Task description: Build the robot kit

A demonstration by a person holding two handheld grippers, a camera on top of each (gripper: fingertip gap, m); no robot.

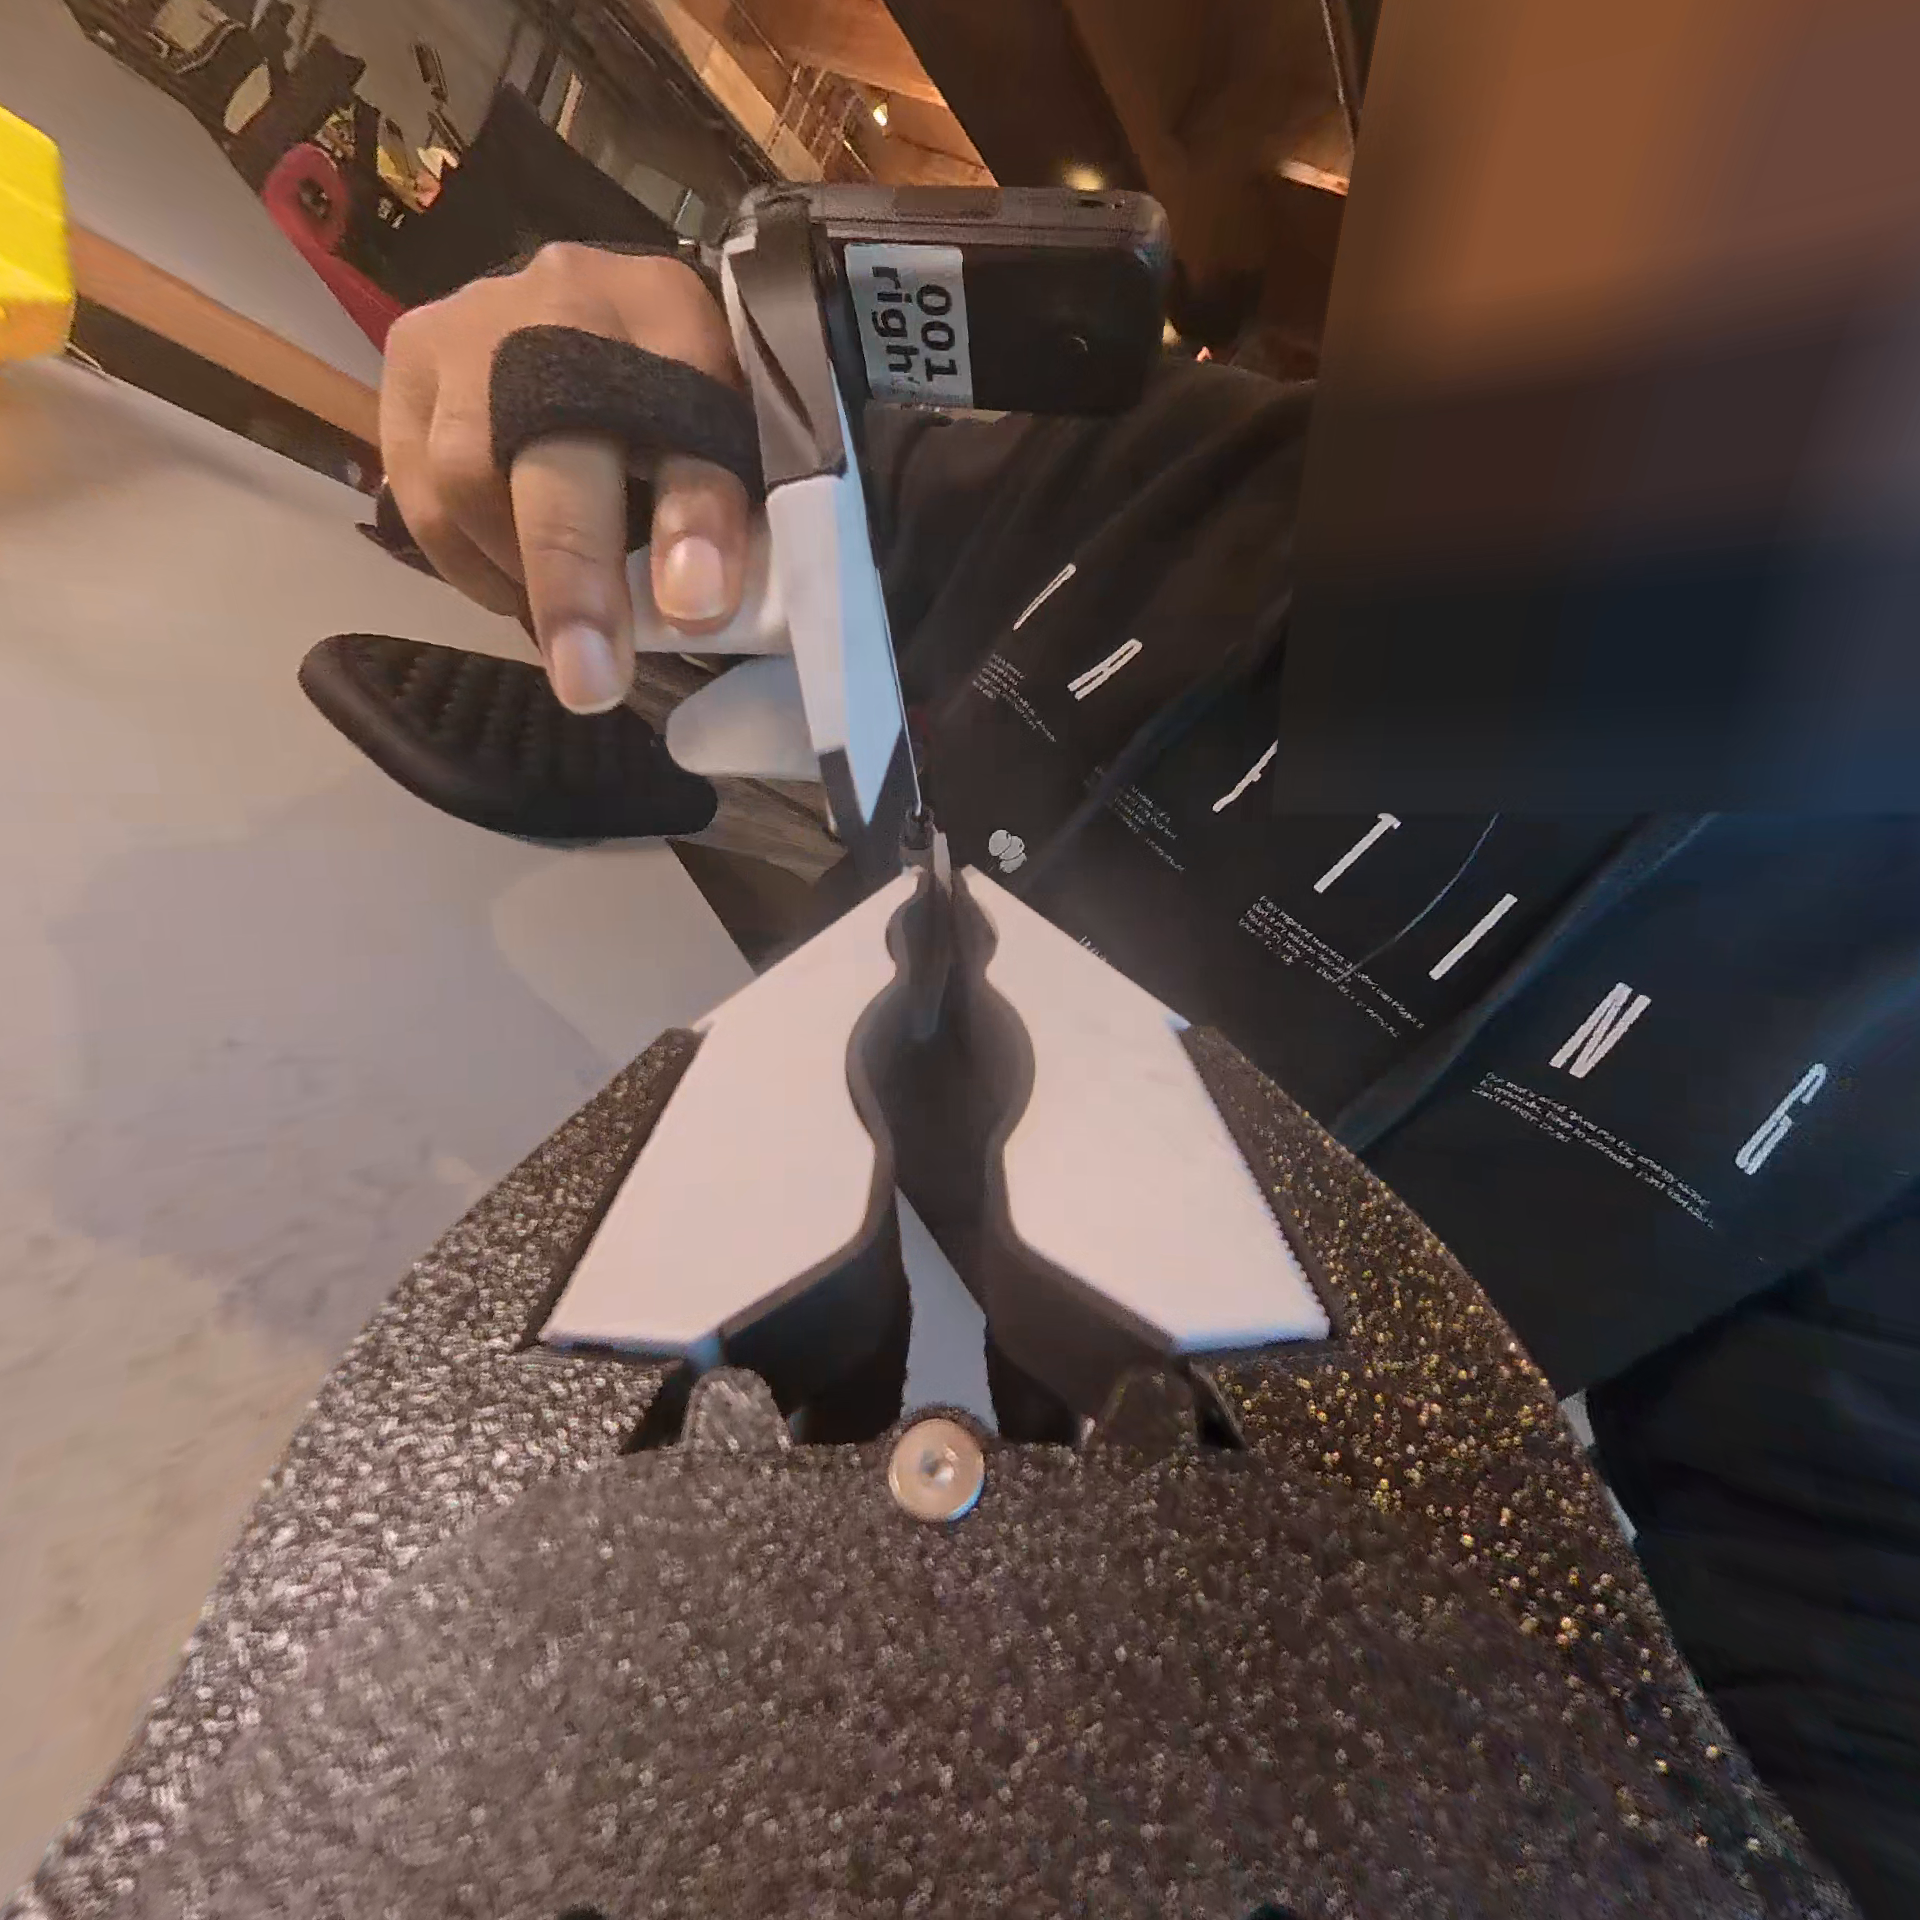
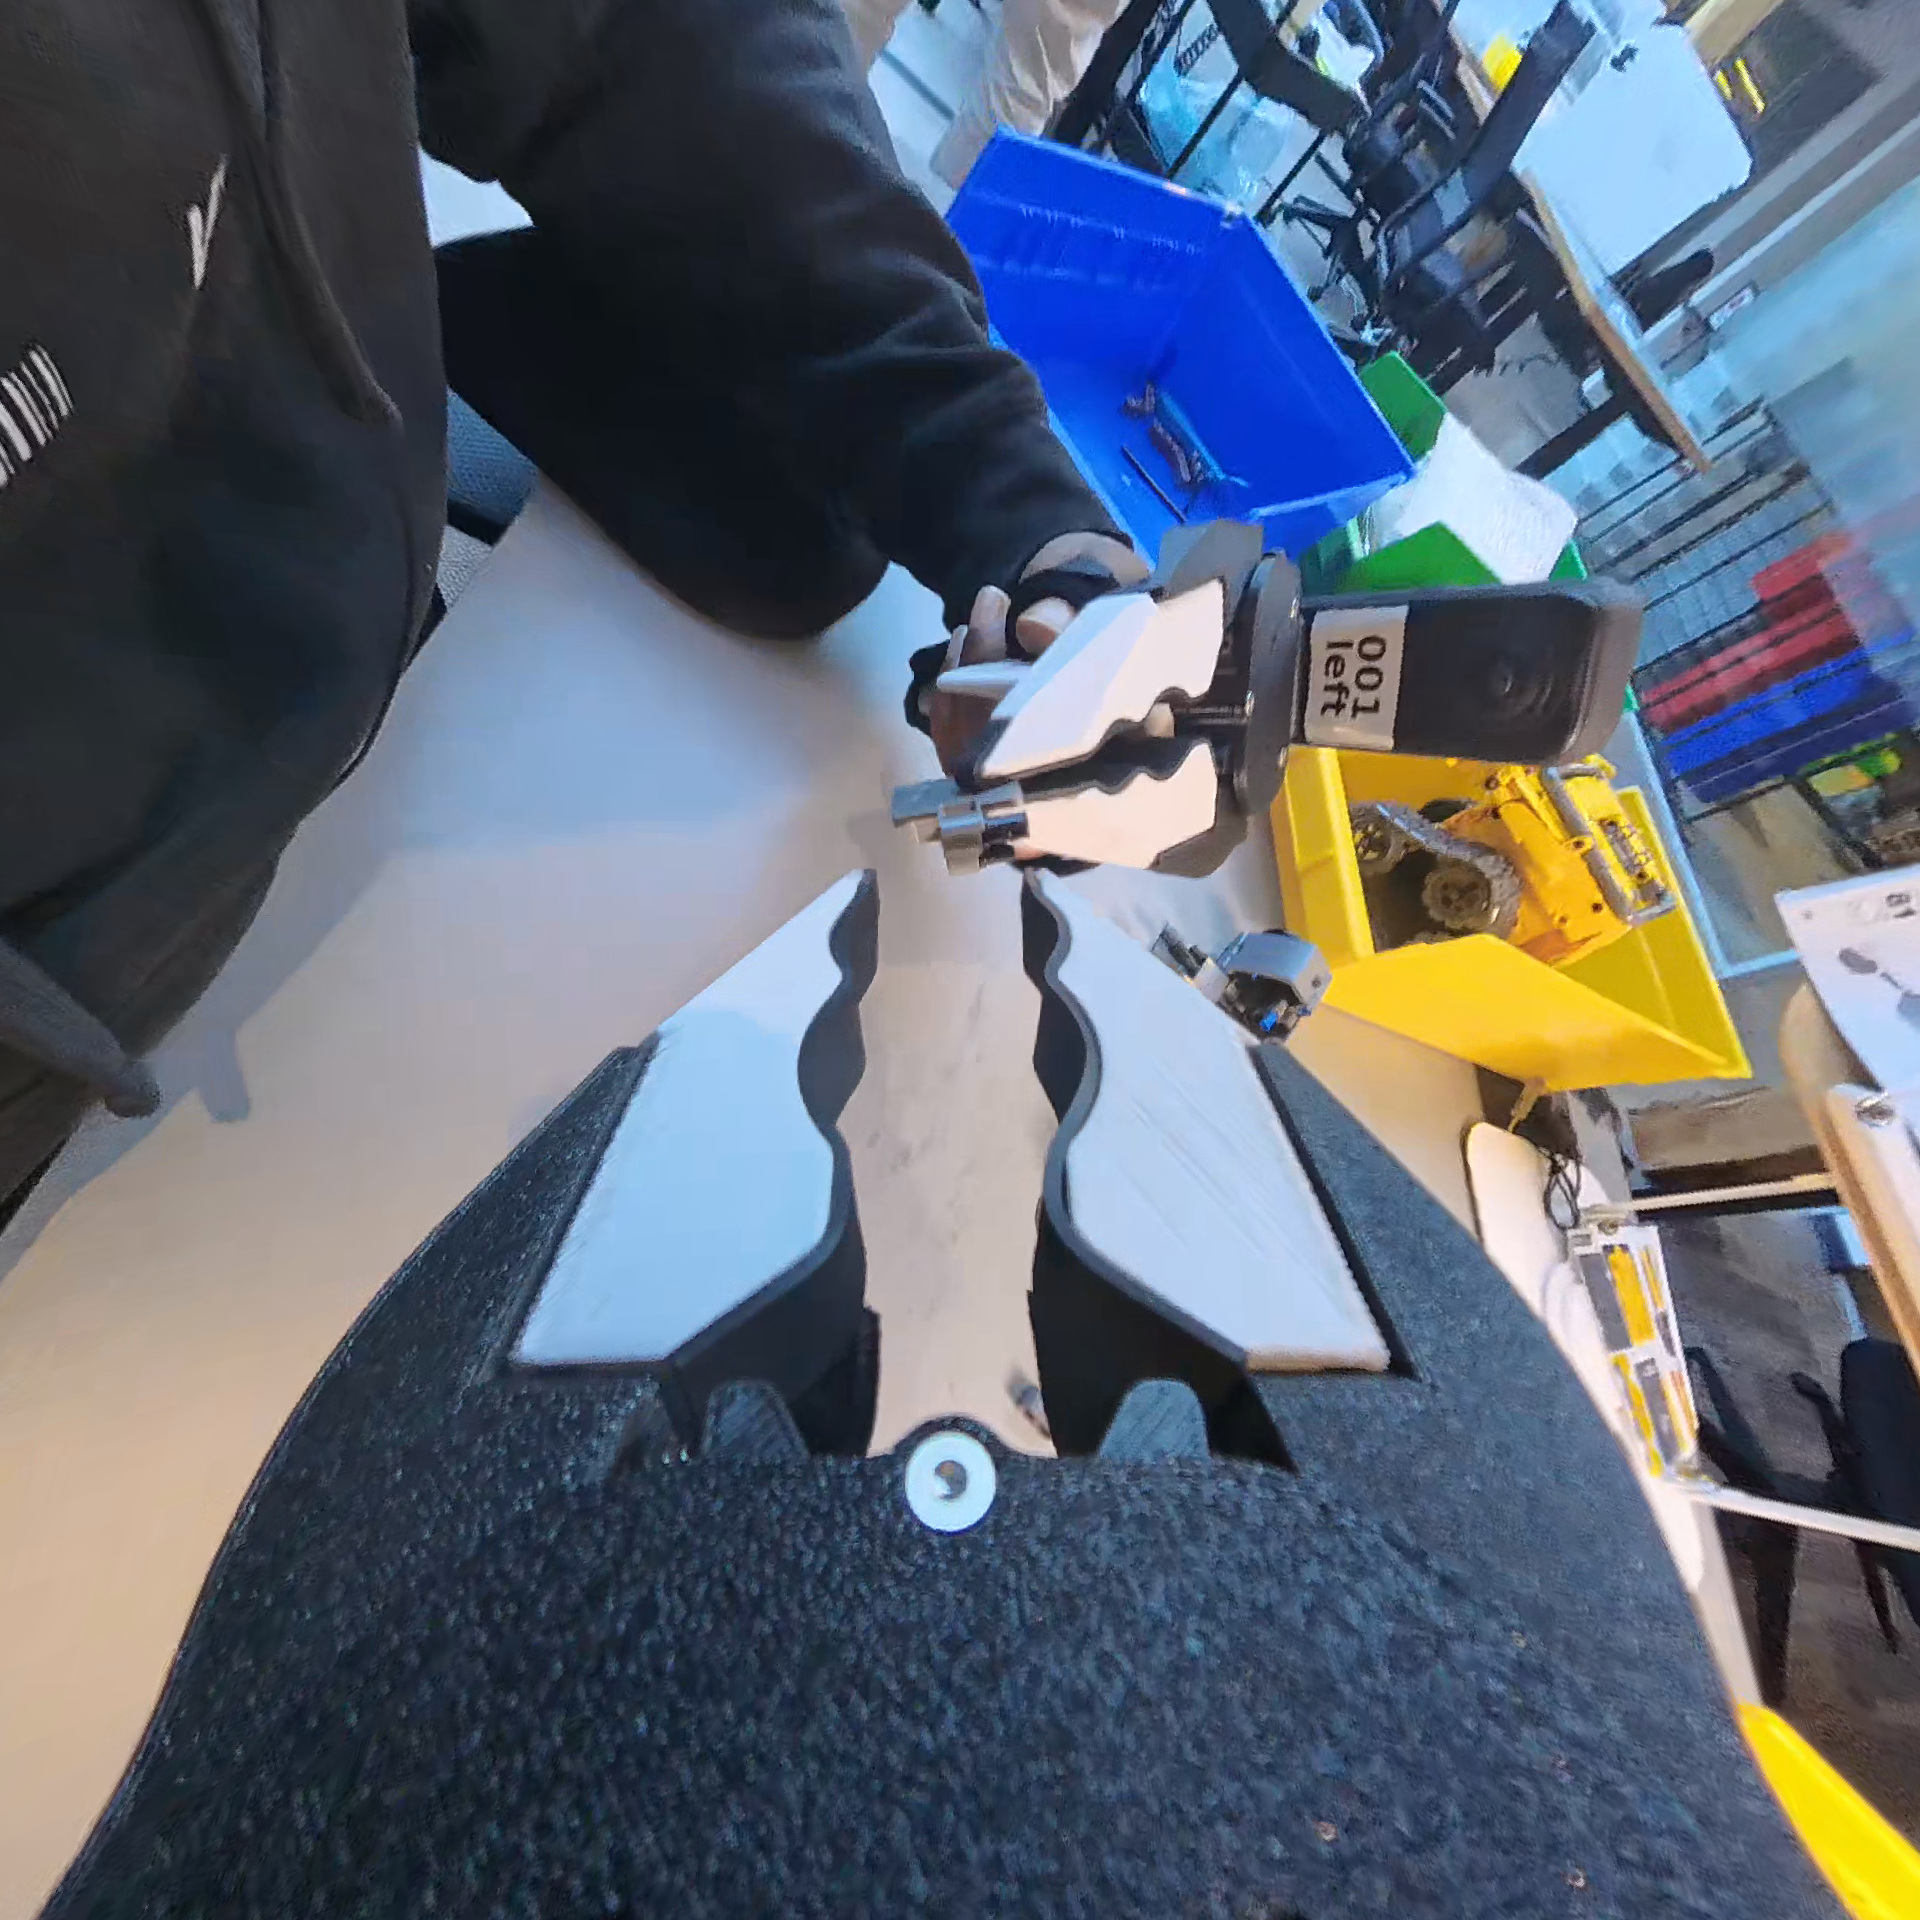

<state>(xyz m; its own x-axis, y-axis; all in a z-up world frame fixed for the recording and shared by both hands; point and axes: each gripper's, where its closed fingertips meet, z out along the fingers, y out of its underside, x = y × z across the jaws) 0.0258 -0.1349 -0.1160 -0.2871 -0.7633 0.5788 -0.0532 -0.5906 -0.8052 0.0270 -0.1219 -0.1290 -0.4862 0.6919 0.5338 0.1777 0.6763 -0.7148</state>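
My left gripper (image 1: pixel 930 883) is shut on a small grey brick-toy part (image 1: pixel 933 940), which shows as a thin dark sliver between the white fingers. From the right wrist view, the left gripper (image 2: pixel 1003 808) holds that grey part (image 2: pixel 961 821) out sideways above the white table (image 2: pixel 623 831). My right gripper (image 2: pixel 951 883) is open and empty, with its tips just under the held part. It shows edge-on in the left wrist view, its white fingers (image 1: pixel 842 665) pointing down to the part, with a hand on its handle.
A blue bin (image 2: pixel 1195 312) and a green bin (image 2: pixel 1434 561) stand at the back. A yellow bin (image 2: pixel 1340 862) holds a yellow tracked toy vehicle (image 2: pixel 1507 852). A small grey block (image 2: pixel 1262 977) lies on the table beside it. A person in a black hoodie (image 2: pixel 260 520) sits close. The grippers are tip to tip, or close to it.
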